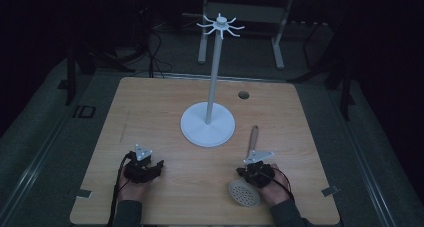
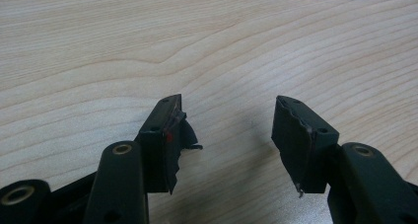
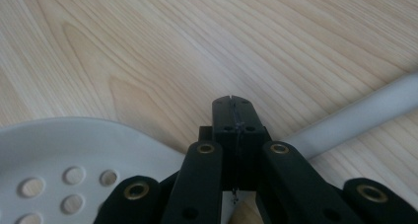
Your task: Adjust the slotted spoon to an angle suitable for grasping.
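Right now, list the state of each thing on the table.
Skimmer: lying flat, perforated head nearest the person, handle pointing at the stand.
Hook stand: upright, hooks bare.
Left gripper: jaws open, nothing between.
Right gripper: jaws shut, over the skimmer's neck.

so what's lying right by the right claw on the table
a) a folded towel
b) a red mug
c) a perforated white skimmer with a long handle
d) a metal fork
c: the skimmer lies flat beside the right claw, its round head full of holes, the handle pointing toward the white hook stand.
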Action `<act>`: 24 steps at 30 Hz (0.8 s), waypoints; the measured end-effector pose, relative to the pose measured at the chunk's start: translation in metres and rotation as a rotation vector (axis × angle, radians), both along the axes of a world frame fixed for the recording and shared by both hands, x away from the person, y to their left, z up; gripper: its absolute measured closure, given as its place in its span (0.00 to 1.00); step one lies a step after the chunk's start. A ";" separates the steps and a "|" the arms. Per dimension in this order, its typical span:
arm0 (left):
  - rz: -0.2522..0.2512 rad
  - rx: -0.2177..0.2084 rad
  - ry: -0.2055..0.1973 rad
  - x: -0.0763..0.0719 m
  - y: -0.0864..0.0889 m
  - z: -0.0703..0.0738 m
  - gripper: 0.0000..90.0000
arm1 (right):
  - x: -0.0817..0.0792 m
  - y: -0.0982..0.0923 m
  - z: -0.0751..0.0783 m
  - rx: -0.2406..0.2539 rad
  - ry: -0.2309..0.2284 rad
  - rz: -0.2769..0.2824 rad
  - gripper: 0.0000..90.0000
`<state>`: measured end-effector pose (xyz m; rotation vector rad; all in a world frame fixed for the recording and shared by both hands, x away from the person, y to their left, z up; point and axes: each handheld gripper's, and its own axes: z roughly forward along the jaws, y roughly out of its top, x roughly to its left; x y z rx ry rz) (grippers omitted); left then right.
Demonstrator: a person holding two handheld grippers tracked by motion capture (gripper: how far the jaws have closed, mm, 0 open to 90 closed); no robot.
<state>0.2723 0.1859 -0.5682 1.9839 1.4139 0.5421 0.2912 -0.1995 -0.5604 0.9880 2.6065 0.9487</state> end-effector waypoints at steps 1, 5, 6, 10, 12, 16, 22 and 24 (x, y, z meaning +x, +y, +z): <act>0.000 0.000 0.000 0.000 0.000 0.000 0.51 | 0.000 -0.003 0.001 -0.009 0.000 0.001 1.00; 0.000 0.000 0.000 0.000 0.000 0.000 0.51 | 0.002 -0.015 0.002 -0.030 0.015 -0.002 1.00; 0.000 0.000 -0.001 0.000 0.000 0.000 0.51 | 0.003 -0.018 0.003 -0.033 0.020 -0.006 1.00; 0.000 0.001 0.000 0.000 0.000 0.000 0.51 | 0.005 -0.032 0.004 -0.037 0.038 -0.024 1.00; 0.001 0.000 0.000 0.000 0.000 0.000 0.51 | 0.006 -0.038 0.005 -0.036 0.046 -0.031 1.00; 0.001 0.001 0.001 0.000 0.000 0.000 0.51 | 0.007 -0.051 0.005 -0.039 0.059 -0.043 1.00; 0.001 -0.001 0.000 0.000 0.000 -0.001 0.51 | 0.008 -0.068 0.009 -0.072 0.076 -0.055 1.00; 0.001 0.000 0.001 0.000 0.000 -0.001 0.51 | 0.009 -0.074 0.009 -0.080 0.083 -0.062 1.00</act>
